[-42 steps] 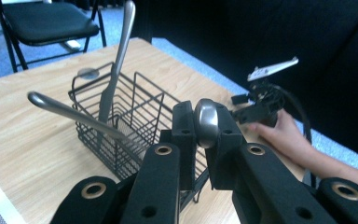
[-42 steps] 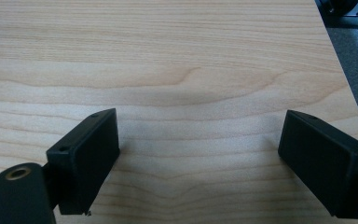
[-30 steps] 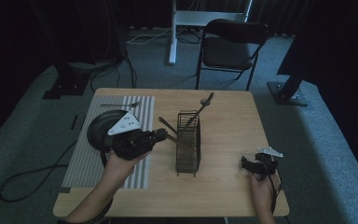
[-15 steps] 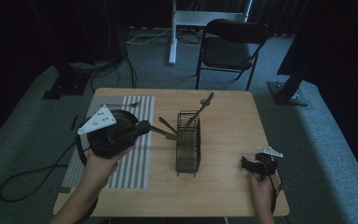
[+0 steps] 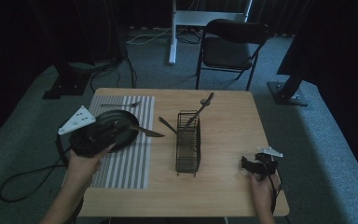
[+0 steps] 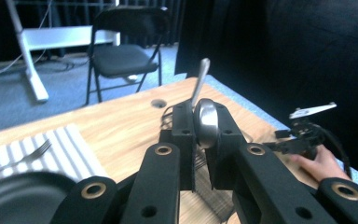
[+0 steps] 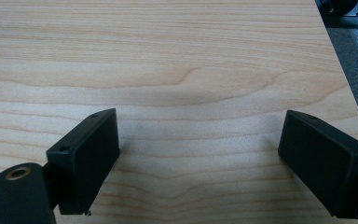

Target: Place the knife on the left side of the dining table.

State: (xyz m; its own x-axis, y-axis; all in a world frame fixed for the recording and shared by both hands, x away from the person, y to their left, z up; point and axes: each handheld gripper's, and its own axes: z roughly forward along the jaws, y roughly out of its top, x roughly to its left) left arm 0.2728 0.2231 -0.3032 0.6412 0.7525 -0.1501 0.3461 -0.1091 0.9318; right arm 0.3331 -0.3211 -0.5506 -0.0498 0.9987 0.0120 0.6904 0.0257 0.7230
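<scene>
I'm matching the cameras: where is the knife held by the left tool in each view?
High view: knife juts right from the left tool, past the plate.
Left gripper view: centre, clamped between the jaws.
Right gripper view: bare table between the open right tool's jaws.
Shared landmark: the wire rack, high and left gripper views.

**Steel, wire and pale wood**

The knife (image 5: 142, 131) looks like polished metal, and its rounded handle end (image 6: 207, 122) gleams between matt black plastic jaws of the left gripper (image 6: 200, 135). The table (image 7: 177, 56) is pale wood with a smooth, finely grained finish. The plate (image 5: 121, 128) is dark and faintly glossy, the placemat (image 5: 130, 163) a ribbed, striped weave, and the caddy (image 5: 188, 144) thin dark wire.
</scene>
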